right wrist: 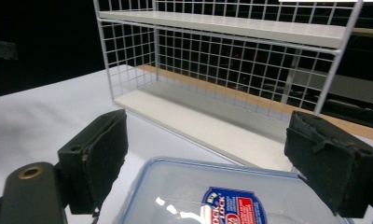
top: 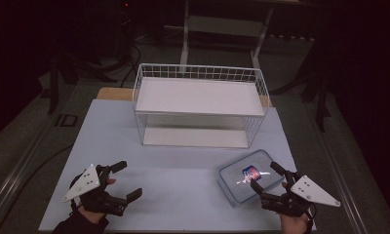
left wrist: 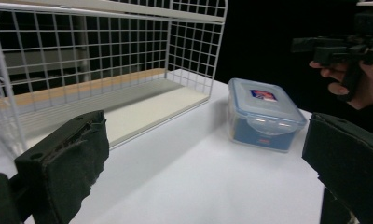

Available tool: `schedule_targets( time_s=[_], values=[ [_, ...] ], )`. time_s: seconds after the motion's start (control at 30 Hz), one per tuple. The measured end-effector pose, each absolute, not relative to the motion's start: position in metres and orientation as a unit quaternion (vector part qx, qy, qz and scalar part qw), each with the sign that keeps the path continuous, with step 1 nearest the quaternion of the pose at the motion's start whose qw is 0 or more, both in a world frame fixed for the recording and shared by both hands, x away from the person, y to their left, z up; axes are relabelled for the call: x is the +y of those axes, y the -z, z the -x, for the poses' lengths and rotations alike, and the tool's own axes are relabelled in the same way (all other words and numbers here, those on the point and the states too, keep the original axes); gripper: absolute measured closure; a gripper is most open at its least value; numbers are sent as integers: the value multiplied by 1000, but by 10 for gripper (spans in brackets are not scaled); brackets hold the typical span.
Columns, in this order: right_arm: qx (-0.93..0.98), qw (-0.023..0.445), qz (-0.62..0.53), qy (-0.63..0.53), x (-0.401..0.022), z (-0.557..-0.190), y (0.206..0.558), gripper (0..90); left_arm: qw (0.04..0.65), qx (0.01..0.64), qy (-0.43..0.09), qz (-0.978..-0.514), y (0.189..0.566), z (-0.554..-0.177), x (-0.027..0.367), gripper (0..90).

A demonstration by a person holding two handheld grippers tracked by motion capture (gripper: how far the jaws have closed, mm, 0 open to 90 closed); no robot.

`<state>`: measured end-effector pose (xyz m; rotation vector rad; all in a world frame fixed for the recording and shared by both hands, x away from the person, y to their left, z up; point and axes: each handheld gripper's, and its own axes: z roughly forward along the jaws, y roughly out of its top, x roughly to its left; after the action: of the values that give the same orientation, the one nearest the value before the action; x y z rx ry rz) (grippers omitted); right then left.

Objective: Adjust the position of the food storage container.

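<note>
A lidded plastic container (top: 245, 178) sits in front of the wire shelf rack (top: 199, 105), at its right end. The right gripper (top: 267, 177) hovers over it, jaws spread; the left gripper (top: 126, 180) waits released. A grip on the smooth lid could slip.

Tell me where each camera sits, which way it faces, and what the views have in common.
High view: above the person's side, looking forward and down on the table; both hands show, with the left gripper and right gripper open.
Left gripper view: rides the left gripper, looking across the table between its own jaws at the wire rack and the lidded container; the other hand shows farther off.
Right gripper view: rides the right gripper, just over the container, facing the rack.
Shared: all three show rack and container.
</note>
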<state>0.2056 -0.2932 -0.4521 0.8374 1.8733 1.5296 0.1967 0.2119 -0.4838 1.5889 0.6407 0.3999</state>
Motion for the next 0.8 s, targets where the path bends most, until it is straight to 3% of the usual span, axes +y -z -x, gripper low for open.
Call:
schedule_targets(
  time_s=[0.37,0.57,0.6,0.63,0.67,0.7,0.73,0.77,0.8],
  values=[
    [706,271,-316,-573,-296,-208,441,118,632,265,-185,-704,482,-194,208,5],
    [711,297,-327,-548,-304,-218,432,145,635,262,-189,-702,481,-194,208,5],
    [712,277,-336,-550,-311,-224,432,215,635,262,-189,-701,481,-193,207,5],
    [713,271,-339,-550,-314,-226,433,215,635,262,-189,-701,481,-193,207,5],
    [716,270,-343,-544,-317,-228,435,303,634,261,-190,-703,481,-193,207,5],
    [716,270,-343,-544,-317,-228,435,303,634,261,-190,-703,481,-193,207,5],
    [726,266,-348,-530,-322,-229,439,404,633,260,-189,-704,482,-194,207,5],
    [726,266,-348,-530,-322,-229,439,404,633,260,-189,-704,482,-194,207,5],
    [734,266,-353,-516,-326,-229,445,525,634,261,-187,-704,482,-194,206,5]
  ],
)
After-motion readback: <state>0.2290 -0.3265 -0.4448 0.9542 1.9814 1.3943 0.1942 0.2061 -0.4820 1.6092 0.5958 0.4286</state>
